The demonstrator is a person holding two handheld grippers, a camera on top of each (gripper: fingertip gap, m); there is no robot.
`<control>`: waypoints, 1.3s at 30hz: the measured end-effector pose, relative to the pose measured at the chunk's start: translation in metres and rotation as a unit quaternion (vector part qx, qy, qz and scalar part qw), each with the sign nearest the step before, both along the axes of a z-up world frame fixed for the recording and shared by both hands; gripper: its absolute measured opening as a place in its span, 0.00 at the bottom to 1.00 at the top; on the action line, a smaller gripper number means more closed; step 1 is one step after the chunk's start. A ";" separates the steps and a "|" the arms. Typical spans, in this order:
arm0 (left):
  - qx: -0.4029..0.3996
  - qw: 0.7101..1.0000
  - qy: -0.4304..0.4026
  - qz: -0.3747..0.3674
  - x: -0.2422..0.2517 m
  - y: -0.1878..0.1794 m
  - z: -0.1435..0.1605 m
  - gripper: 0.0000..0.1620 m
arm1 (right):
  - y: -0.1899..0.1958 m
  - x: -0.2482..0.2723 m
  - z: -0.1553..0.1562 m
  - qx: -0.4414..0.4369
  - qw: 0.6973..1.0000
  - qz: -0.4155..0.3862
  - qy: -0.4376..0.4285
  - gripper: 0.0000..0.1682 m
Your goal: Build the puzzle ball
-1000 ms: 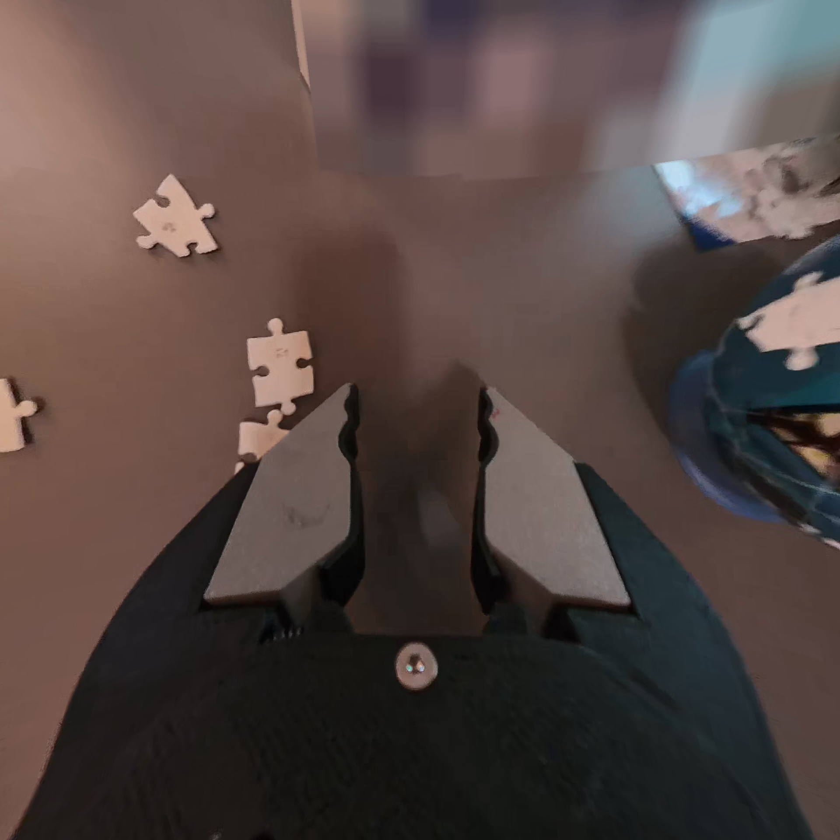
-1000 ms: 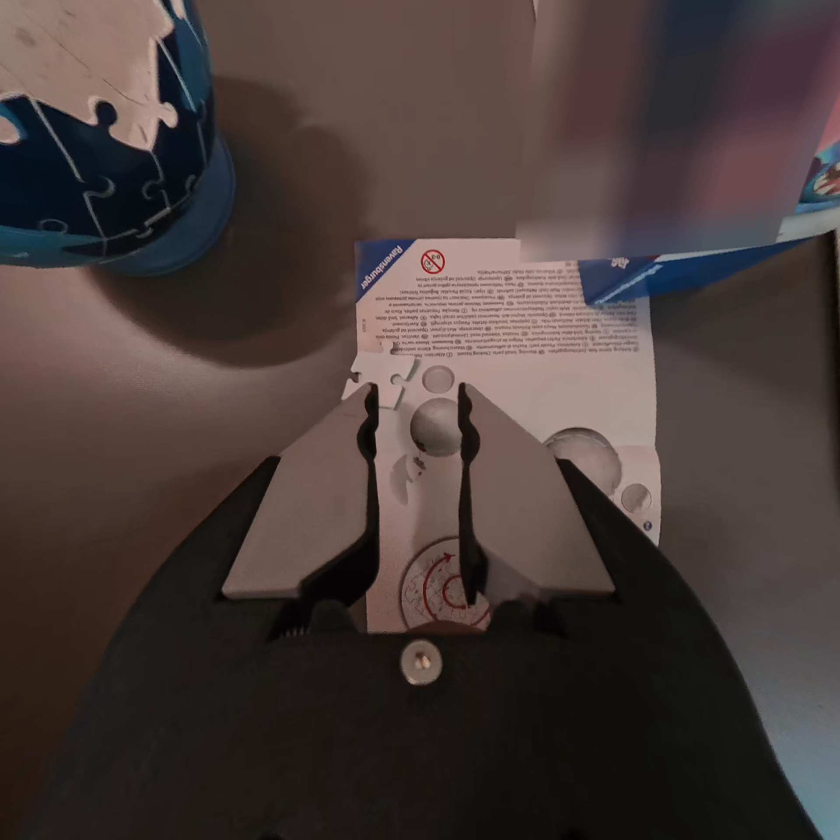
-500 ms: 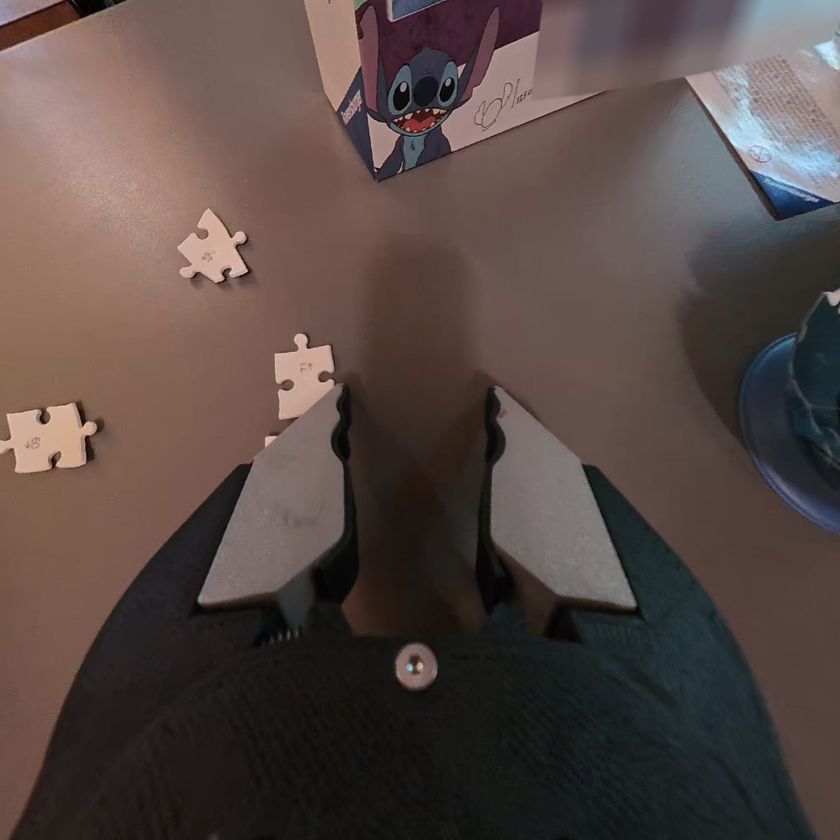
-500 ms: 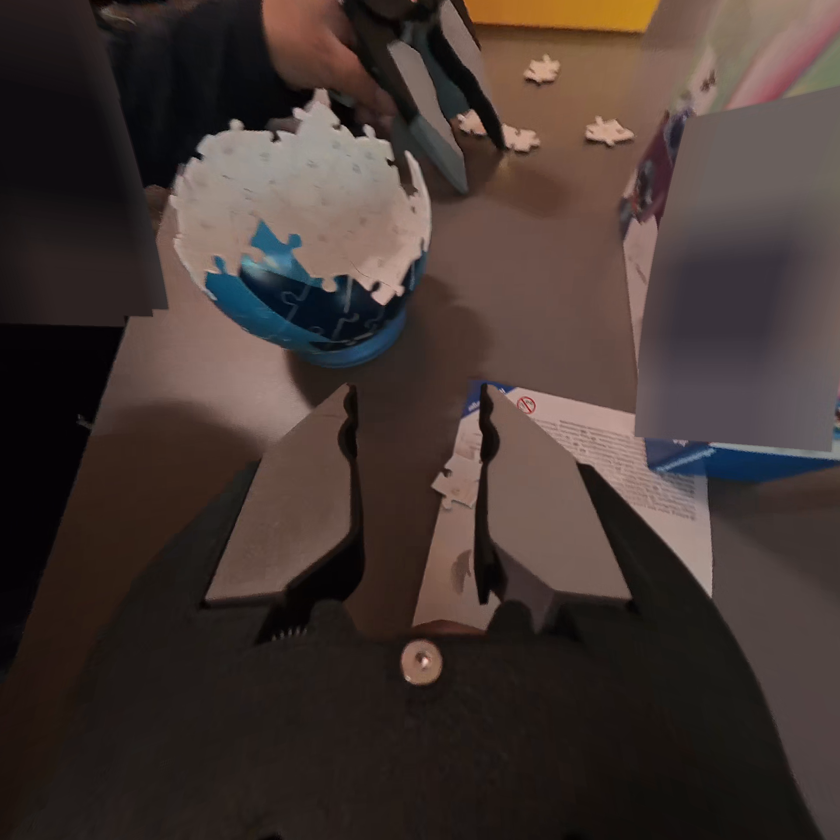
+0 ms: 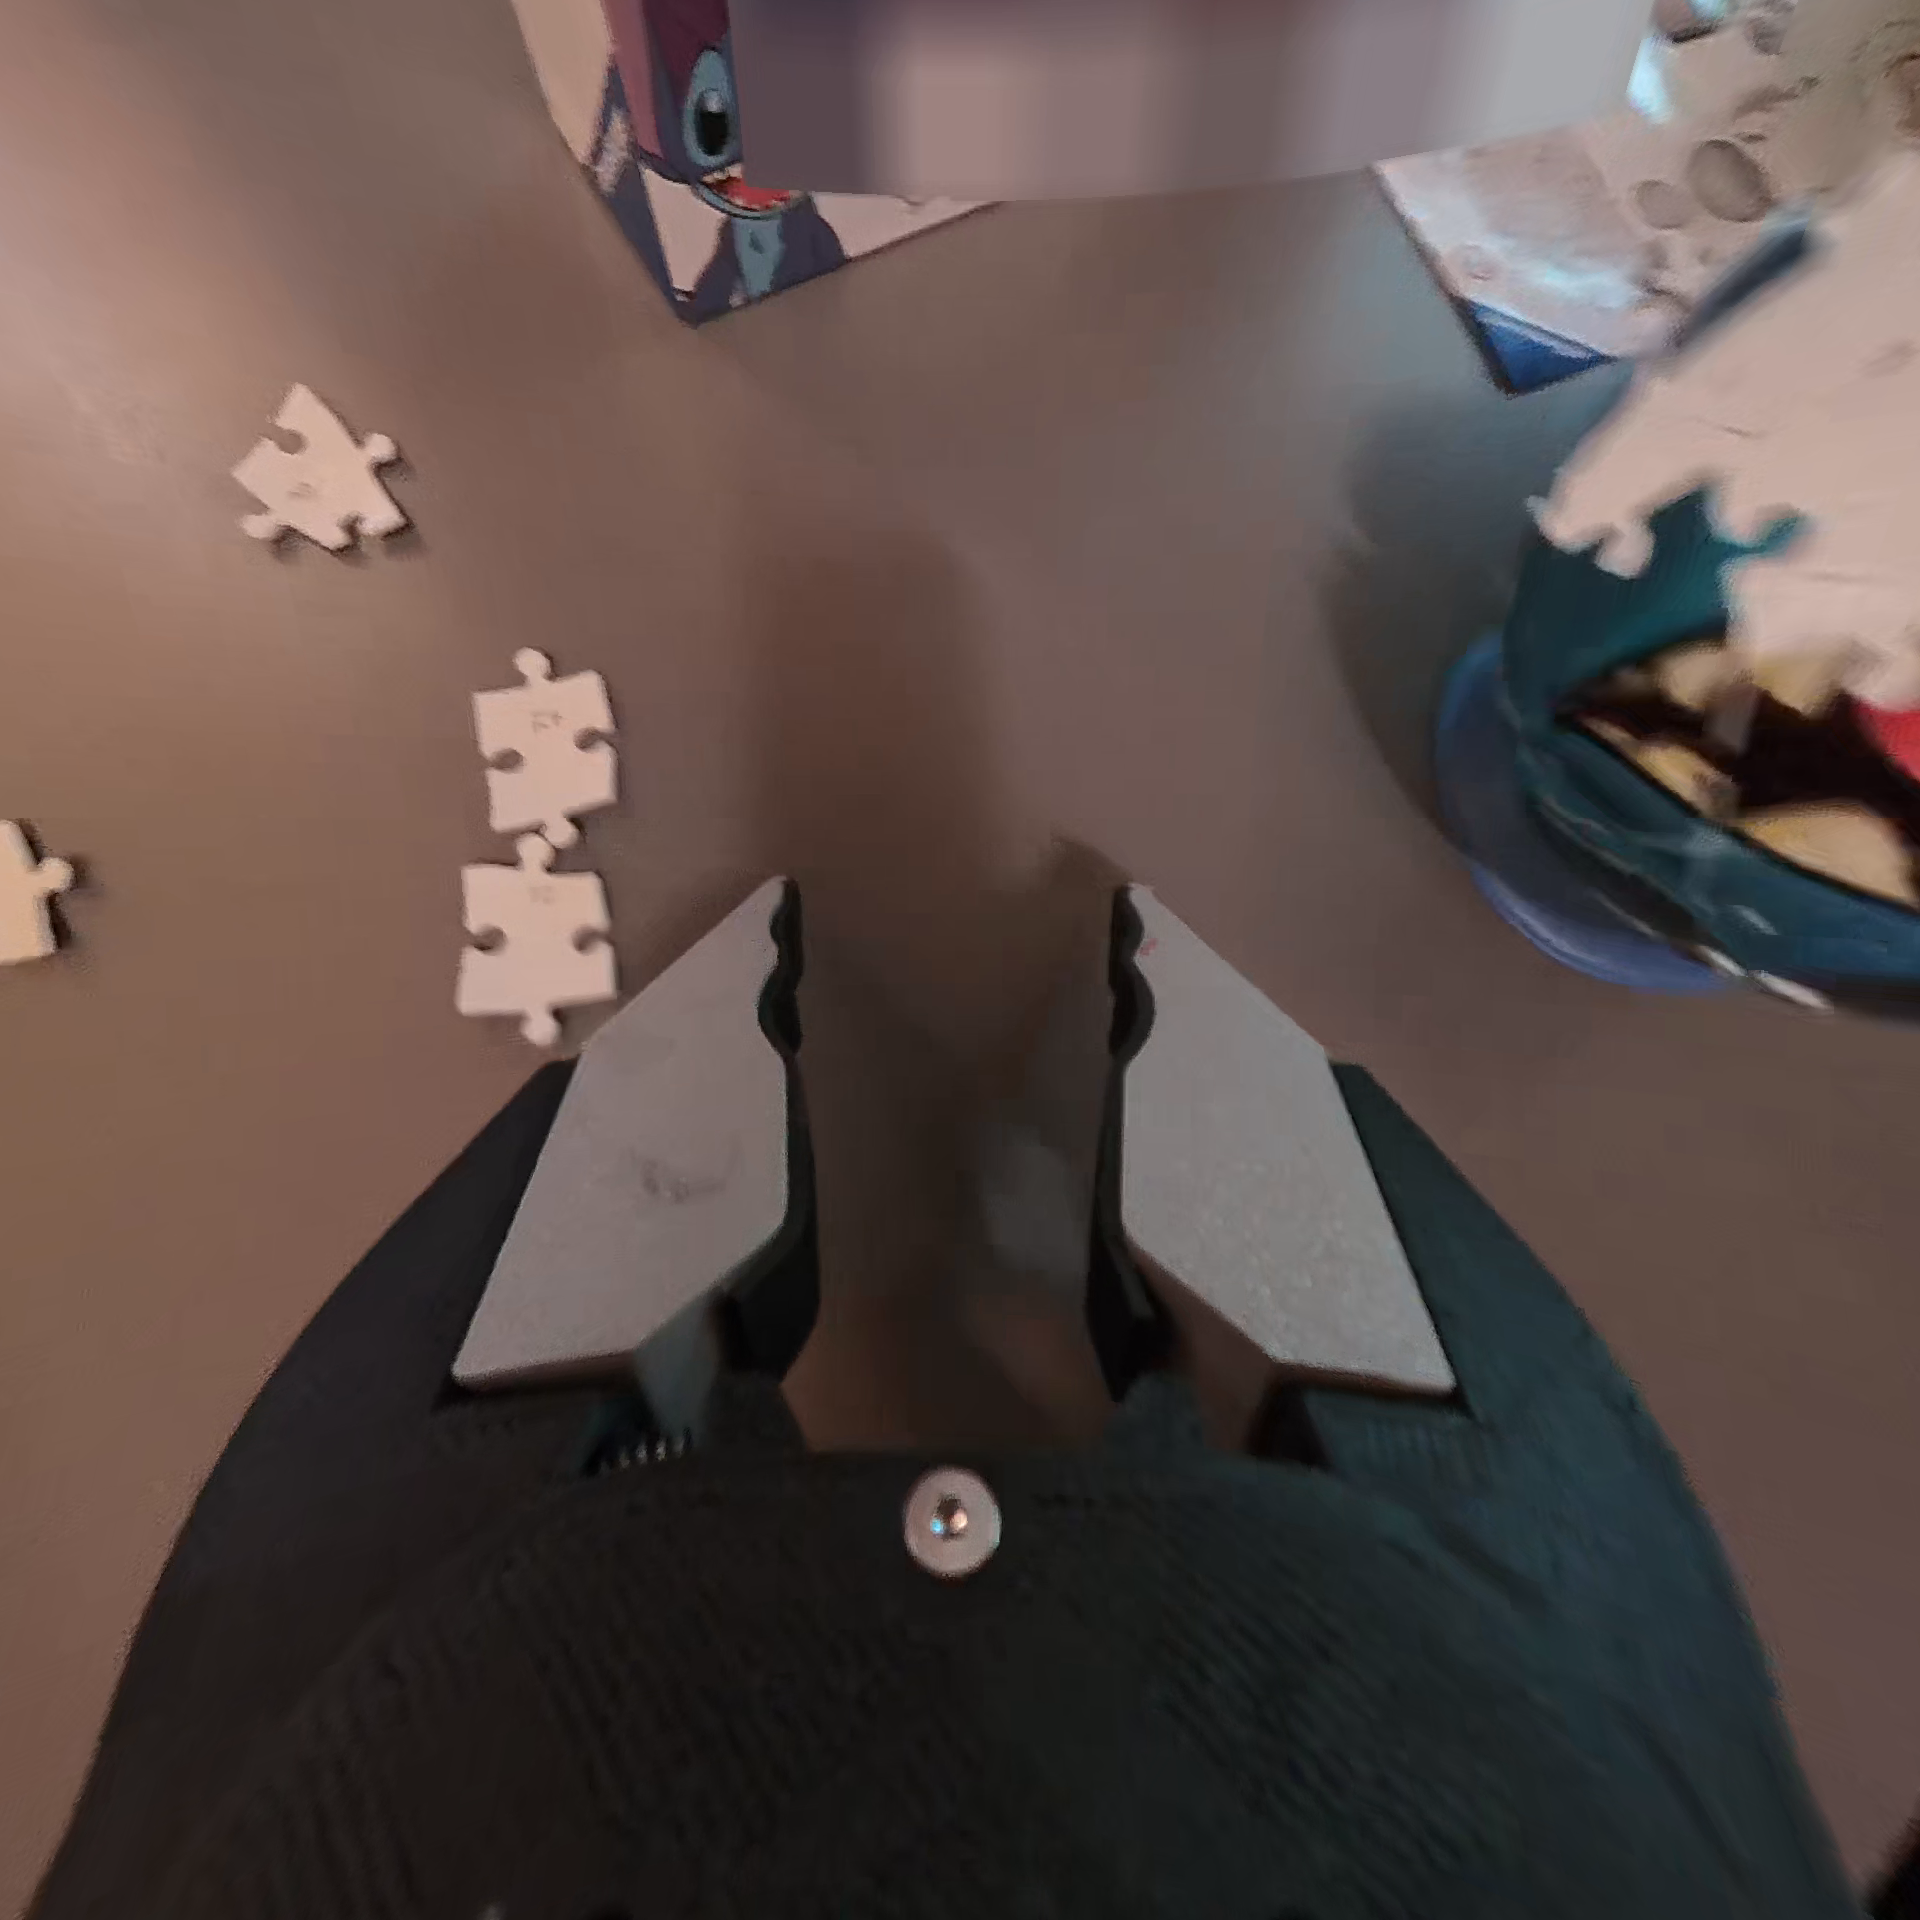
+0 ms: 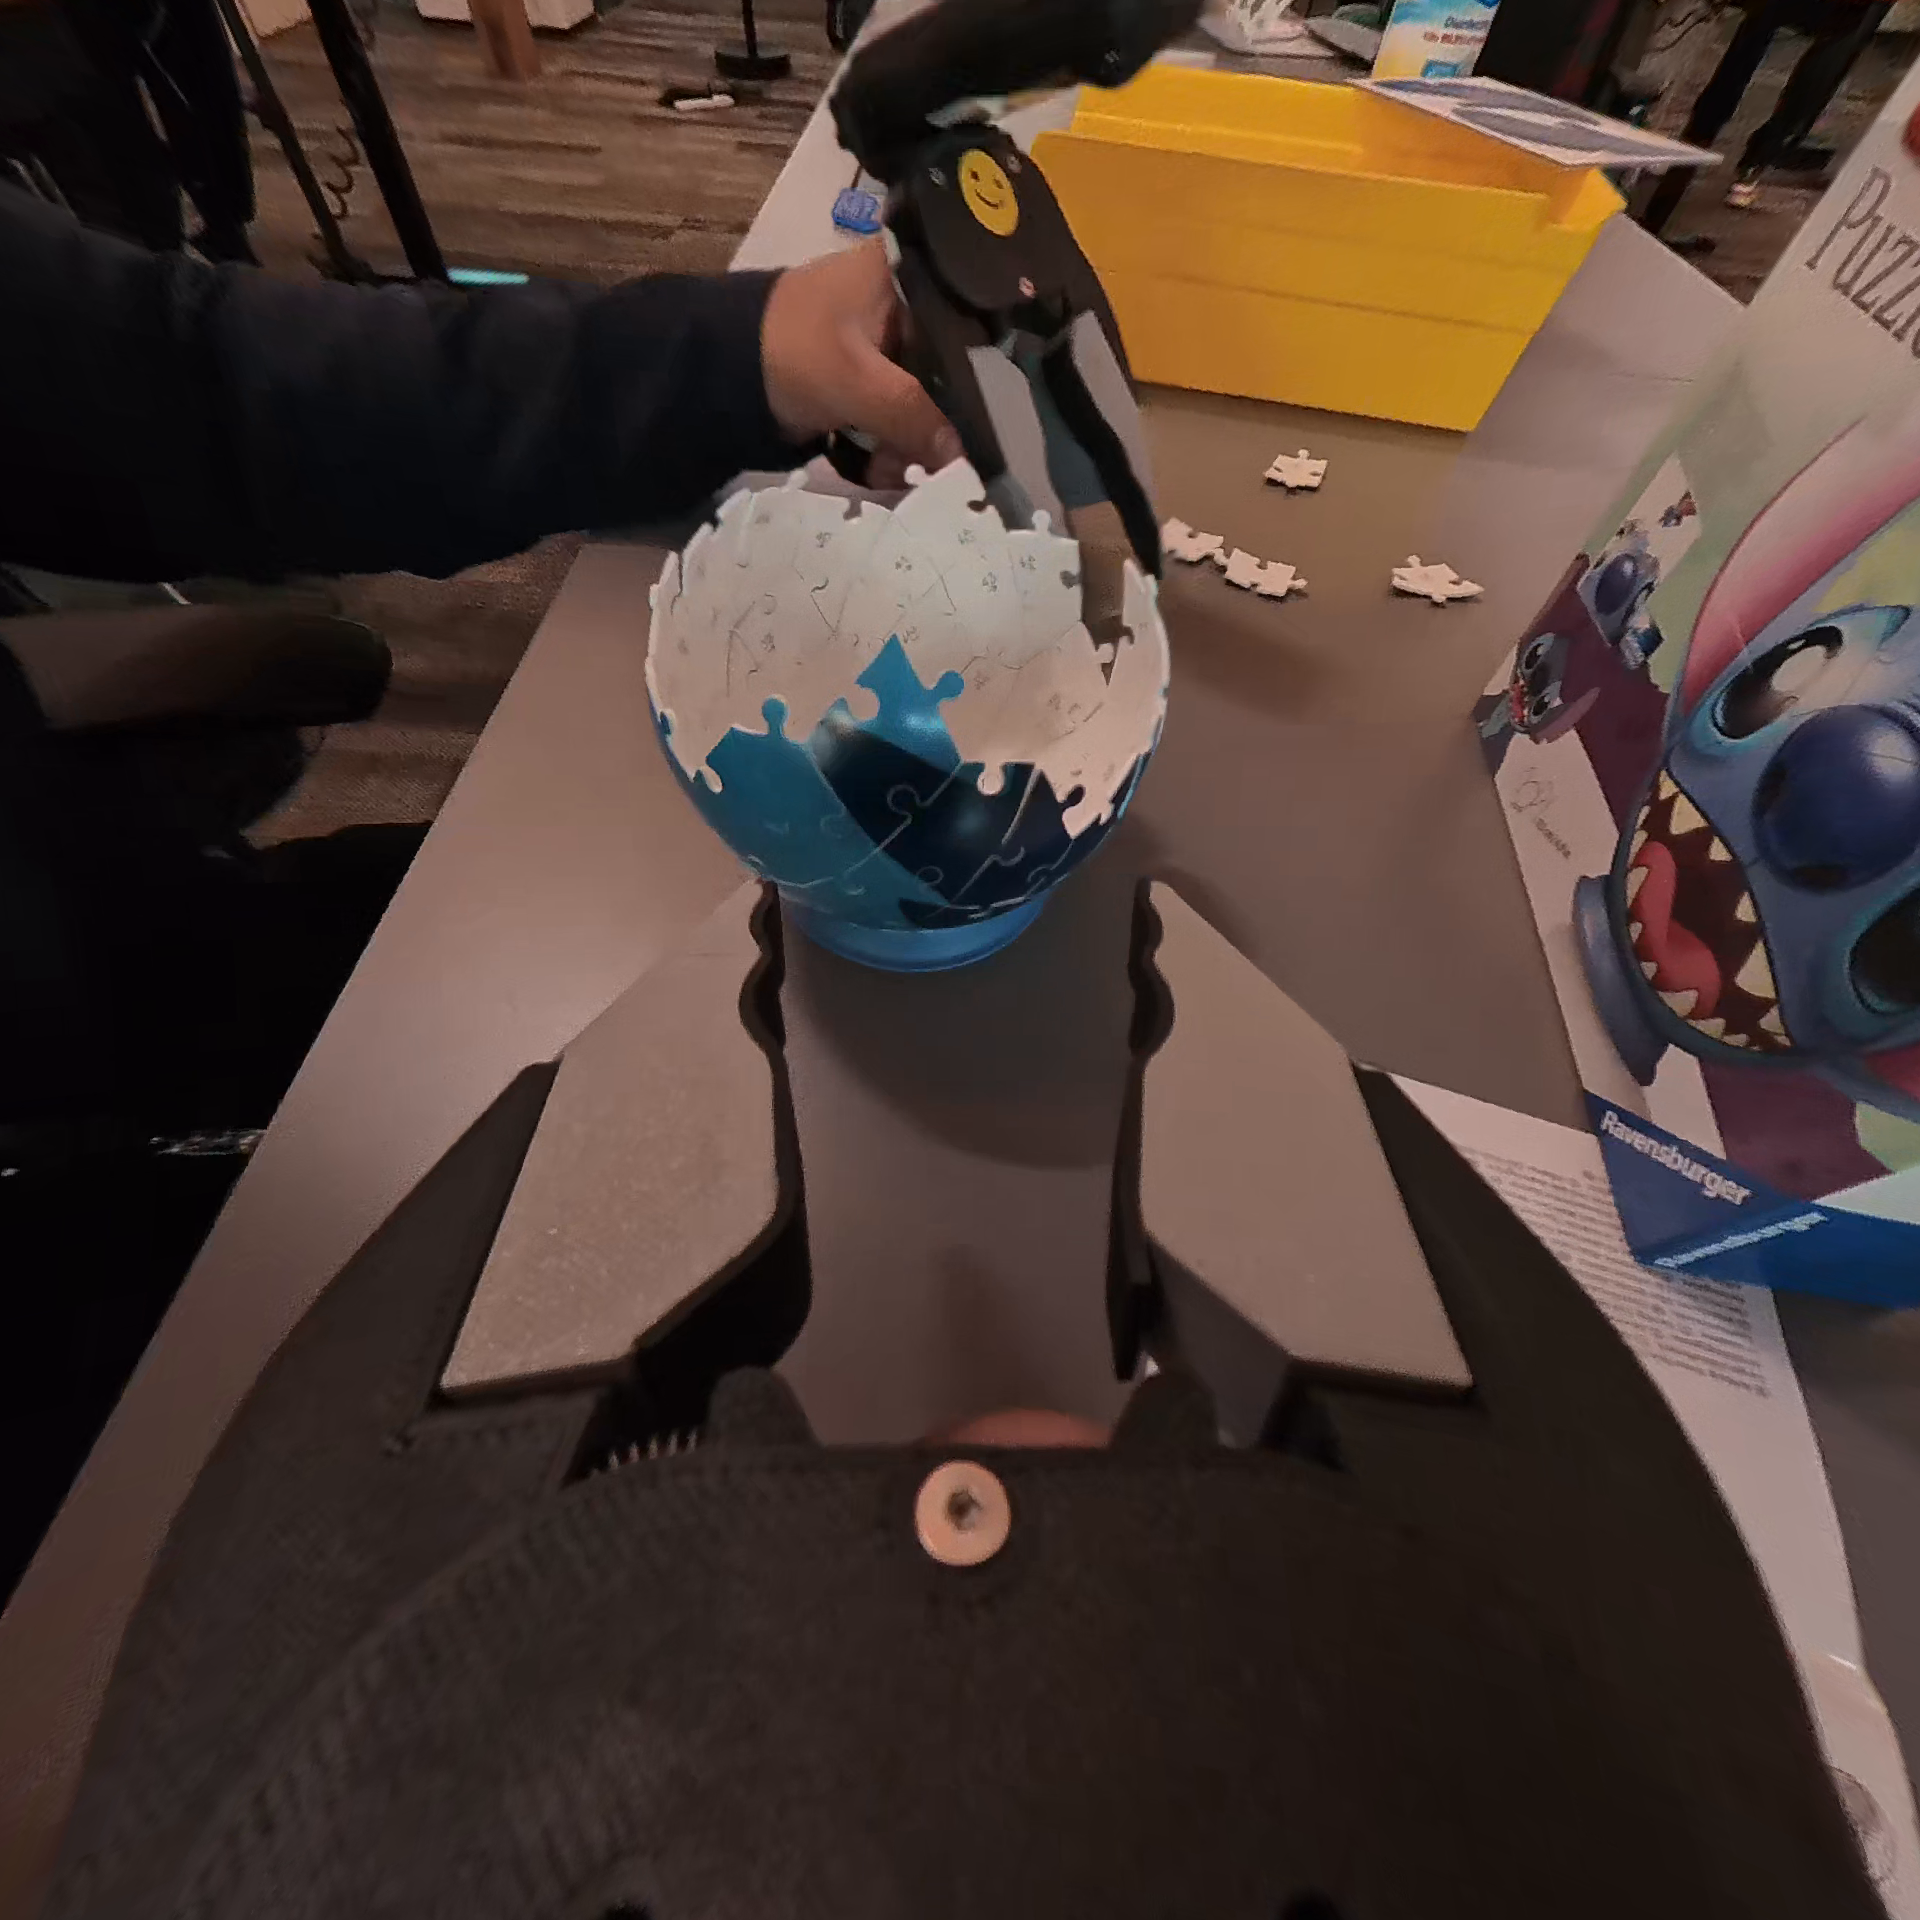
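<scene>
Grey-brown table fills the left wrist view. The left gripper hangs above it with its jaws apart and nothing between them. To the left of the fingers lie four loose white puzzle pieces: two just beside each other, one farther off, and one at the left edge. At the far side stands a printed puzzle box. At the right edge is the puzzle ball, blurred, on its blue ring base.

In the right wrist view the right gripper is also open and empty, its tips just near of the ball's base. The puzzle ball stands on the table, a half-built shell, blue outside and white inside. The left gripper, held by a hand, points down at the far rim of the shell. Beyond it lie loose pieces and a yellow bin. At the right stands the box, with a printed sheet under it.
</scene>
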State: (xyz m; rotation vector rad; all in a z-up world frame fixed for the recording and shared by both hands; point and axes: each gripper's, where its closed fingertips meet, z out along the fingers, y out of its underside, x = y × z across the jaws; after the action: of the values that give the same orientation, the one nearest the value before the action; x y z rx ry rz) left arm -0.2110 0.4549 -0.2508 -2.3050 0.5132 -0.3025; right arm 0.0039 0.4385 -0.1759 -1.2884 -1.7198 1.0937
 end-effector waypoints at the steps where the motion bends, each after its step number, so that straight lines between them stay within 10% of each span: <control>1: 0.002 1.000 -0.006 -0.014 0.004 -0.014 0.003 0.38 | -0.002 0.001 -0.003 0.002 1.000 0.001 -0.001 0.39; 8: -0.004 0.995 -0.042 -0.095 0.059 -0.088 0.003 0.45 | -0.009 -0.007 -0.015 0.022 1.000 0.010 0.000 0.43; 39: 0.092 0.981 -0.067 -0.159 0.130 -0.075 0.059 0.48 | -0.025 -0.024 -0.036 -0.044 0.997 0.024 -0.052 0.43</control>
State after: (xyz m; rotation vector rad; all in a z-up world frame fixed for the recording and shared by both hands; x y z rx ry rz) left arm -0.0808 0.3795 -0.1915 -2.0044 0.8060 -0.5376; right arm -0.0197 0.4138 -0.2124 -1.3856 -1.8044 1.1596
